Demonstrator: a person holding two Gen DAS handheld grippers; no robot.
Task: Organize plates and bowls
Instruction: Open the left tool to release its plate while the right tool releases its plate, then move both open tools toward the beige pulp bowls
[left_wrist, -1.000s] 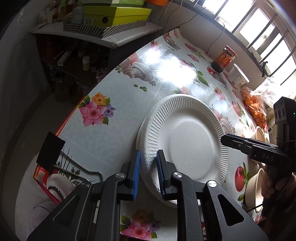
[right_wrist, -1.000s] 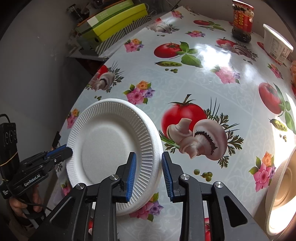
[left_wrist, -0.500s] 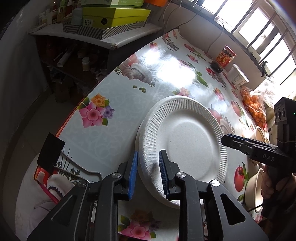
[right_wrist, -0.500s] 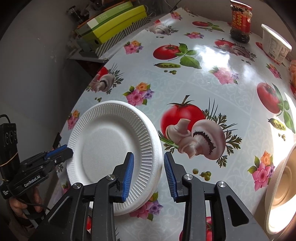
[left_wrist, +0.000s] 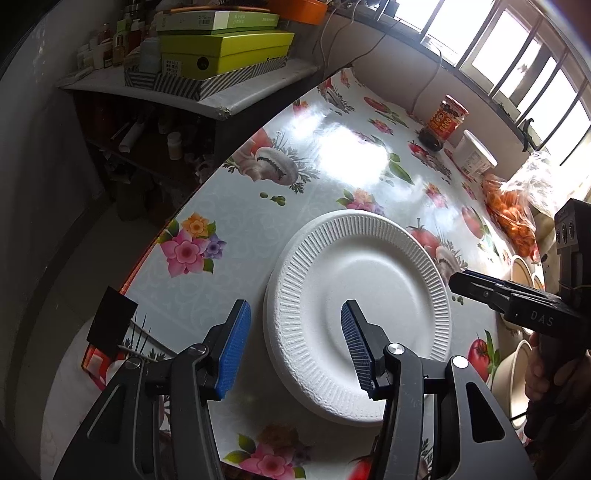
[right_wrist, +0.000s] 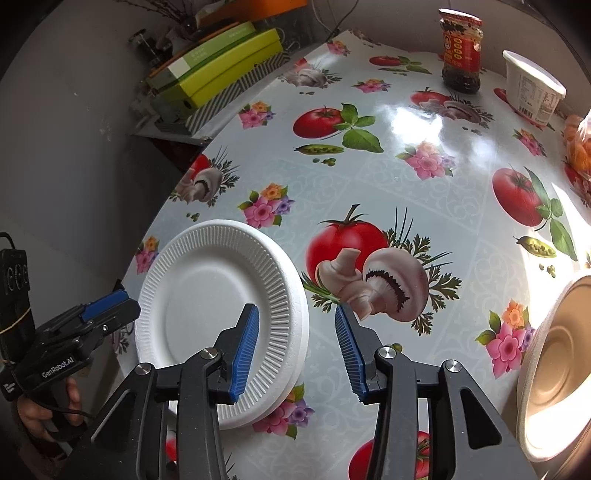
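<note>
Jaws spreading on the left gripper (left_wrist: 295, 349), blue pads parted to either side of the near rim of the white foam plate (left_wrist: 356, 314), nothing pinched; likely a release after setting it down. Same on the right gripper (right_wrist: 295, 349): jaws widening, one pad over the ribbed rim on the far side of the plate, the other over bare cloth, no contact to be seen. Opposite-side placement probably chosen to lower a light, flexible plate level and square. Plate flat on the flowered tablecloth (left_wrist: 258, 221) near the table's edge, with a second rim showing just beneath it, so judged a stack of at least two, well aligned. Off to the right, a beige bowl (right_wrist: 554, 369) tilted at the frame's edge, apart from the plates; probably the next thing to sort. Farther back by the window, a red-labelled jar (right_wrist: 461, 55) and a white tub (right_wrist: 532, 92), beside them a bag of oranges (left_wrist: 513, 221), all well clear of the work. Beyond the table, green boxes (left_wrist: 225, 51) on a shelf.
</note>
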